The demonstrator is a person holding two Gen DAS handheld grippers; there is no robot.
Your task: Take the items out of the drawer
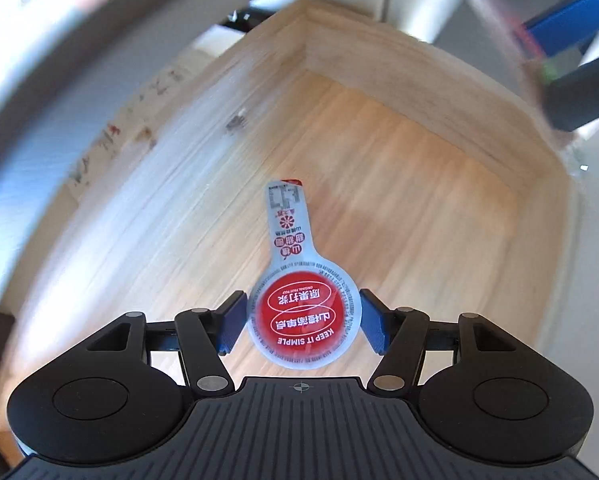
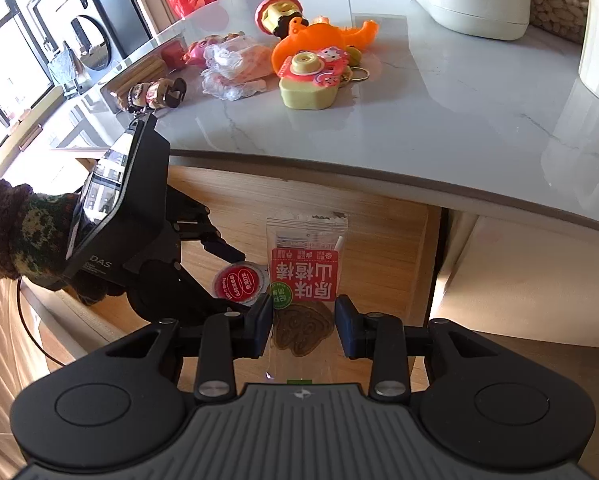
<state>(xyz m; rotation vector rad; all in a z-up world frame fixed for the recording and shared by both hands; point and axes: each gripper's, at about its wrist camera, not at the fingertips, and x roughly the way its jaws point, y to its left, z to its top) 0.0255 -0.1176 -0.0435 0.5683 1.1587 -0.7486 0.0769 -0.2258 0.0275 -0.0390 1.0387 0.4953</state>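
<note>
- Red-lidded jelly cup sits between the left tool's blue pads, jaws at medium width, apparently gripped above the wooden drawer for lifting out.
- Right tool, narrowed, holds a red snack pouch over the drawer, below the marble surface's front edge.
- Only the right view shows toys on the surface and the sleeved hand.
</note>
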